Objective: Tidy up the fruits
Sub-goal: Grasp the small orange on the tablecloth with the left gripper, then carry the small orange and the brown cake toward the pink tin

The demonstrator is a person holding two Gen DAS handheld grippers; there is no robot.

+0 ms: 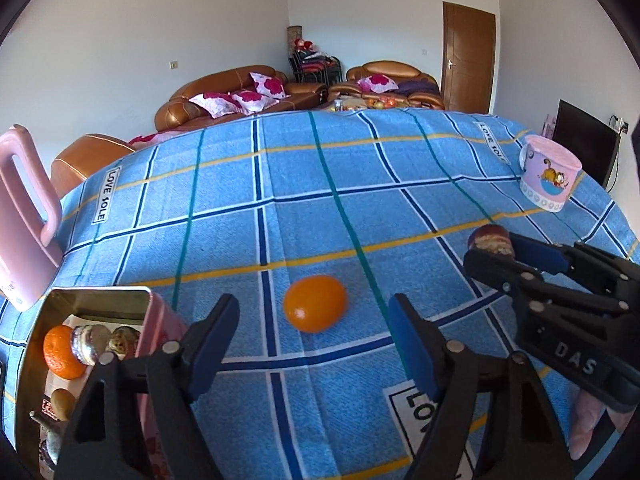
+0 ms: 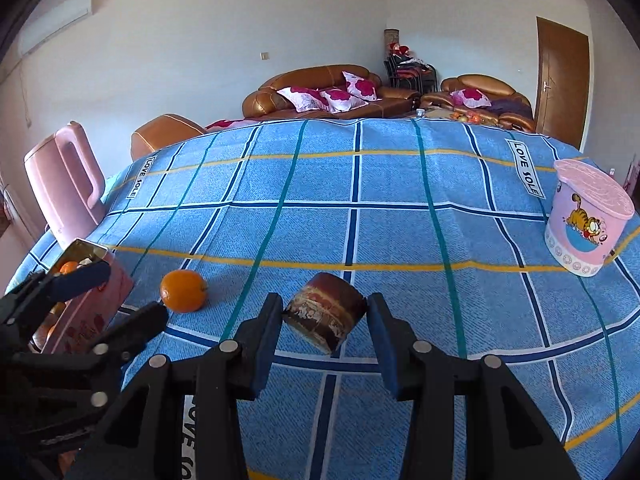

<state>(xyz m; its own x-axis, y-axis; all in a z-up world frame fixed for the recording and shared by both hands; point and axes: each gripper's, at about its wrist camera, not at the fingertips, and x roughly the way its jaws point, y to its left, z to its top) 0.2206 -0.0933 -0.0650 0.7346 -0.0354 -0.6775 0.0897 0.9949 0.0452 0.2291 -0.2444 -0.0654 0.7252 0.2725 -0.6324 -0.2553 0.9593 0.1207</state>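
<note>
Orange [image 1: 315,309] lies loose on the blue checked tablecloth [image 1: 304,208], just ahead of the left gripper [image 1: 314,344], whose jaws stand apart around nothing, while the right gripper [image 2: 324,334] clamps a brown cake-like piece [image 2: 326,312] beside the pink tin [image 1: 152,322].
</note>
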